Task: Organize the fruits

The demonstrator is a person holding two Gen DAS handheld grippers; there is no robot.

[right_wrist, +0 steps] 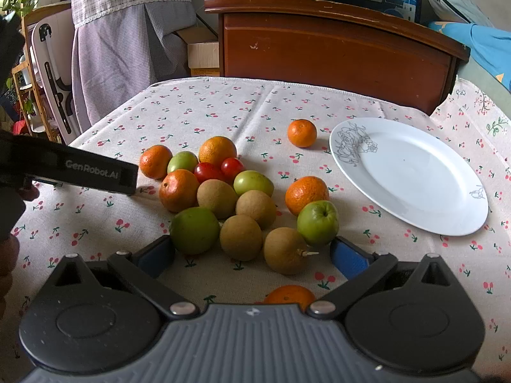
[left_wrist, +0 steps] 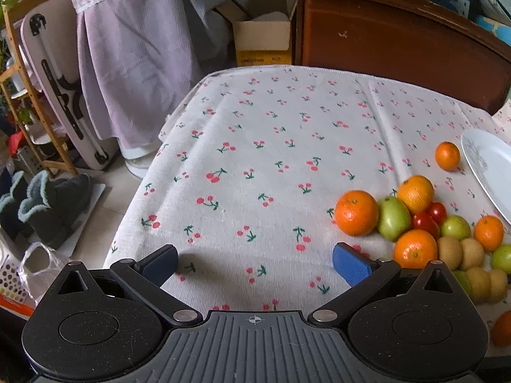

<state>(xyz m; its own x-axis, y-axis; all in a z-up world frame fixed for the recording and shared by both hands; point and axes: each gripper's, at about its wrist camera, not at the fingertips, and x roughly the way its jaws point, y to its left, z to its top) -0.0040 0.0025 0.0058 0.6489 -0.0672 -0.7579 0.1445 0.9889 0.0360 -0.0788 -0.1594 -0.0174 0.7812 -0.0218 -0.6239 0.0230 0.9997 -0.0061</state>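
A heap of fruit lies on the cherry-print tablecloth [right_wrist: 223, 105]: oranges [right_wrist: 217, 150], green apples [right_wrist: 317, 222], brown round fruits [right_wrist: 240, 237] and two cherry tomatoes [right_wrist: 232, 166]. One orange [right_wrist: 301, 132] sits apart beside the empty white plate [right_wrist: 415, 178]. My right gripper [right_wrist: 252, 255] is open just in front of the heap, with a brown fruit [right_wrist: 285, 250] and a green apple [right_wrist: 194, 229] near its blue pads. My left gripper [left_wrist: 255, 263] is open over bare cloth, left of the heap [left_wrist: 415, 217]. Its side bar [right_wrist: 95, 172] shows in the right wrist view.
A brown wooden headboard [right_wrist: 335, 48] stands behind the table's far edge, with boxes on top. A cardboard box [left_wrist: 262, 38], a curtain [left_wrist: 134, 63], a folded chair [left_wrist: 57, 89], boots [left_wrist: 54, 207] and a bag lie off the left edge. One orange [right_wrist: 289, 296] lies under the right gripper.
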